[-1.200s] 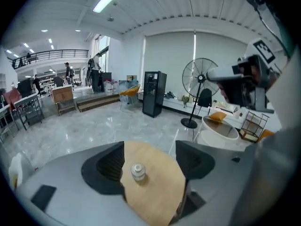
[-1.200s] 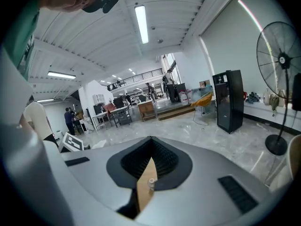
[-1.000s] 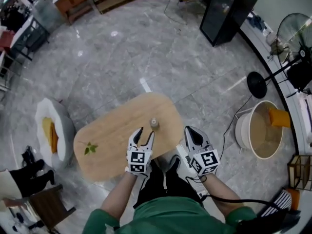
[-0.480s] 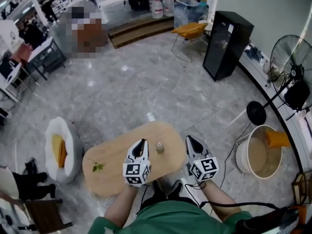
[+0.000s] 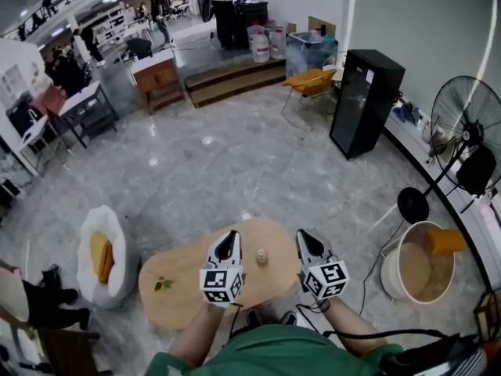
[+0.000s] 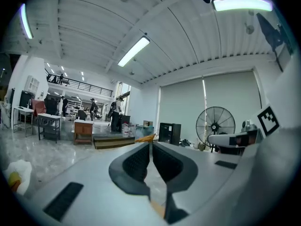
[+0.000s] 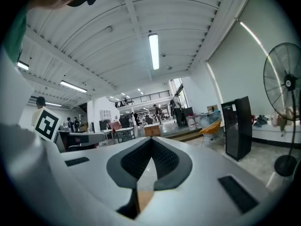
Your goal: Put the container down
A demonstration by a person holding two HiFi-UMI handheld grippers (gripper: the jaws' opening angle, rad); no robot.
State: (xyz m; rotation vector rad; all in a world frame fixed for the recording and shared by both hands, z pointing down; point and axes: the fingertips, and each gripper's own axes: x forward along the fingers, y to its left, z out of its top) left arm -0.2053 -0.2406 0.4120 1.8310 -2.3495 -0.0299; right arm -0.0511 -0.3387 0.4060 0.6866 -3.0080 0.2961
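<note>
A small brownish container (image 5: 261, 256) stands upright on the oval wooden table (image 5: 188, 276), between my two grippers and touched by neither. My left gripper (image 5: 228, 243) is just left of it, tips together, shut and empty. My right gripper (image 5: 304, 240) is to its right, also shut with nothing held. In the left gripper view the left gripper (image 6: 150, 144) points up and out at the hall, jaws meeting at the tips. The right gripper view shows the right gripper (image 7: 151, 140) the same way. The container is in neither gripper view.
A small green leaf (image 5: 163, 284) lies on the table's left part. A white beanbag (image 5: 105, 257) sits on the floor at left, a round tub (image 5: 412, 262) at right. A standing fan (image 5: 467, 135) and a black cabinet (image 5: 364, 103) stand further right. People stand far back.
The left gripper's jaws have closed from open to shut. The head camera has tilted up, so the table and grippers sit lower and smaller in view. The container has stayed on the table.
</note>
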